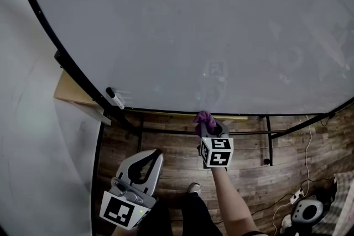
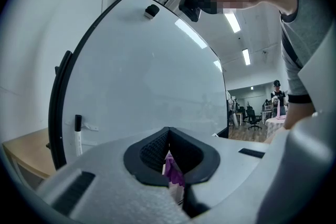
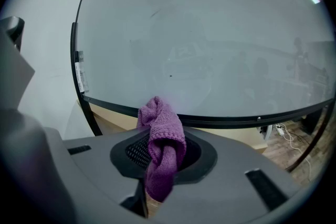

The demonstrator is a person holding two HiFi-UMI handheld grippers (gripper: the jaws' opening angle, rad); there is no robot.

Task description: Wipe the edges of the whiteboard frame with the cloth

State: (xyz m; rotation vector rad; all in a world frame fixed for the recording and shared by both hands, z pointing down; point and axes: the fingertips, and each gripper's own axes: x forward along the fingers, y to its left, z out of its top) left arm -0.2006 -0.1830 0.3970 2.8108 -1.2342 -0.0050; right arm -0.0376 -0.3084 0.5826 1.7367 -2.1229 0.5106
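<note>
The whiteboard fills most of the head view, ringed by a thin black frame. My right gripper is shut on a purple knitted cloth, held just below the bottom frame edge near its middle. In the right gripper view the cloth bunches up out of the right gripper, with the bottom frame just beyond it. My left gripper hangs lower left, away from the board, shut and holding nothing. In its own view the left gripper shows a sliver of purple behind the jaws.
A black marker clings to the board's lower left corner, also seen as the marker. A pale wooden shelf sits left of the board. Black stand bars run under it. Cables and a round device lie on the wood floor.
</note>
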